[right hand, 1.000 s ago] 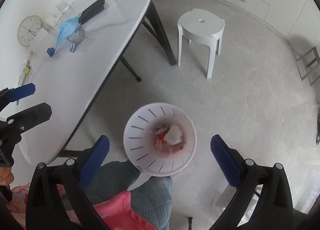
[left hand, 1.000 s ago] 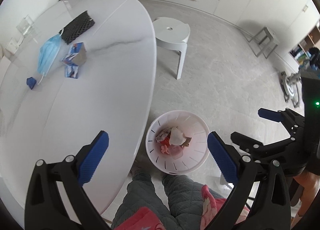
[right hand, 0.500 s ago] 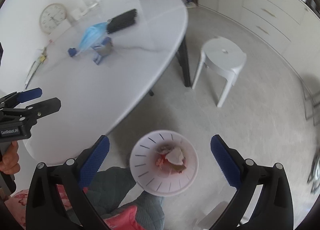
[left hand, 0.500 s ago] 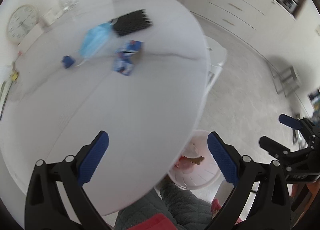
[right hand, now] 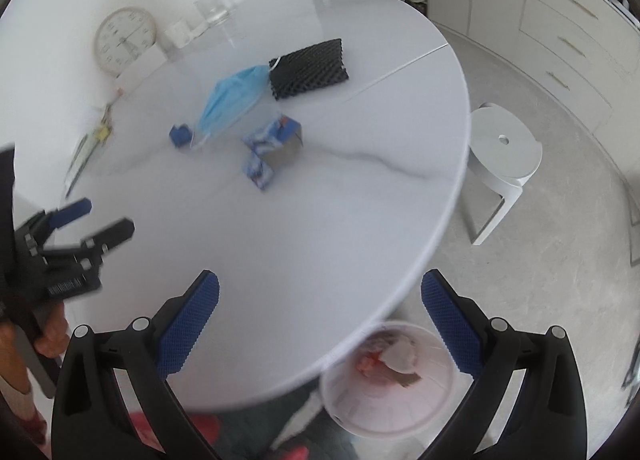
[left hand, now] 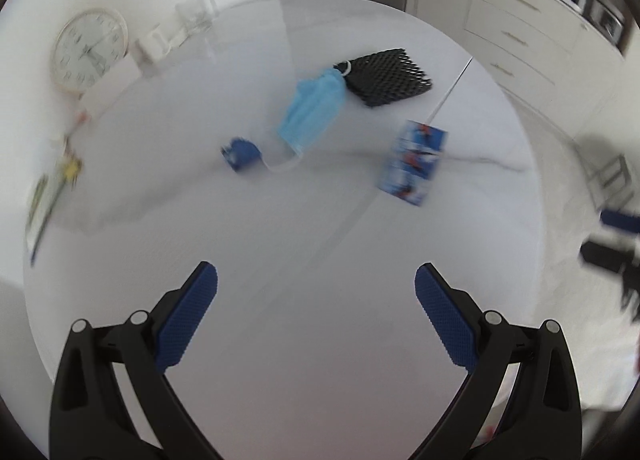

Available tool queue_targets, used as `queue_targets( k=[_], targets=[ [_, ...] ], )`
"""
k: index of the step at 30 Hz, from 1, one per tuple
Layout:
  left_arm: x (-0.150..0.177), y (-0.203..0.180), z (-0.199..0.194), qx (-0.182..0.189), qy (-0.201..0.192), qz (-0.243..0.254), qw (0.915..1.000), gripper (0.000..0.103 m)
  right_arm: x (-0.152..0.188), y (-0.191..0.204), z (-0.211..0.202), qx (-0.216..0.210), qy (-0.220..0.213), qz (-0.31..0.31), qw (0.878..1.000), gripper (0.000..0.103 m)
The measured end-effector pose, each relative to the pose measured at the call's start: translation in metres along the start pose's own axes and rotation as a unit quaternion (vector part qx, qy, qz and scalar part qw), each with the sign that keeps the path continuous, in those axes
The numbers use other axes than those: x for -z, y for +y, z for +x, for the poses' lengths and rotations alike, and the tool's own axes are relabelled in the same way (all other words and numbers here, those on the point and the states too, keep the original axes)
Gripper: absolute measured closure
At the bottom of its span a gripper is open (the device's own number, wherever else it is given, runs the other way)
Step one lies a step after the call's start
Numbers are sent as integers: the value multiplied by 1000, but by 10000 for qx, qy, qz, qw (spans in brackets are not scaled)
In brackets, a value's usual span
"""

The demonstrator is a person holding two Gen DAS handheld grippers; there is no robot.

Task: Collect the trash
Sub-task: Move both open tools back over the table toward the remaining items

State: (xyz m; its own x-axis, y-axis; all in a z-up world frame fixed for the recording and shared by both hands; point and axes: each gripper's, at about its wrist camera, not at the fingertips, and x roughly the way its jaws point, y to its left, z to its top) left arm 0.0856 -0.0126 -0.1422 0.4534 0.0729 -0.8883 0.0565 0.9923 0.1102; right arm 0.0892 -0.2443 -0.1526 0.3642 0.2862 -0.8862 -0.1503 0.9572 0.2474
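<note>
A: Both of your grippers are spread wide with nothing in them. Left gripper (left hand: 316, 286) hovers over the near part of the table (left hand: 280, 340); right gripper (right hand: 320, 294) hangs at the near table edge.

B: Where's the trash?

A: From your left, the carton (left hand: 416, 161) is at 1 o'clock, long axis roughly 12–6. Face mask (left hand: 314, 113) at 12, small blue scrap (left hand: 239, 153) at 11, black foam pad (left hand: 386, 75) beyond, touching the mask. Left looks nearer.

B: And the bin?

A: Waste bin (right hand: 390, 376) sits on the floor, 5 o'clock in your right view, partly under the table edge, already holding scraps.
</note>
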Motion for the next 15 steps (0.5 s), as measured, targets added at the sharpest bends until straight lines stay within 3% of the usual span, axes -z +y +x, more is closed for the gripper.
queue_targets(
  k=[4, 8, 15],
  targets=[
    [-16, 36, 36, 88, -137, 663, 9977, 8, -26, 23, 35, -41, 14, 617, 9981, 3],
    [-36, 66, 73, 269, -287, 1362, 9899, 8, -47, 44, 75, -78, -25, 1305, 9914, 3],
    [-59, 84, 123, 471, -519, 2542, 9646, 8, -65, 53, 113, 115, -105, 2186, 9757, 3]
  ],
)
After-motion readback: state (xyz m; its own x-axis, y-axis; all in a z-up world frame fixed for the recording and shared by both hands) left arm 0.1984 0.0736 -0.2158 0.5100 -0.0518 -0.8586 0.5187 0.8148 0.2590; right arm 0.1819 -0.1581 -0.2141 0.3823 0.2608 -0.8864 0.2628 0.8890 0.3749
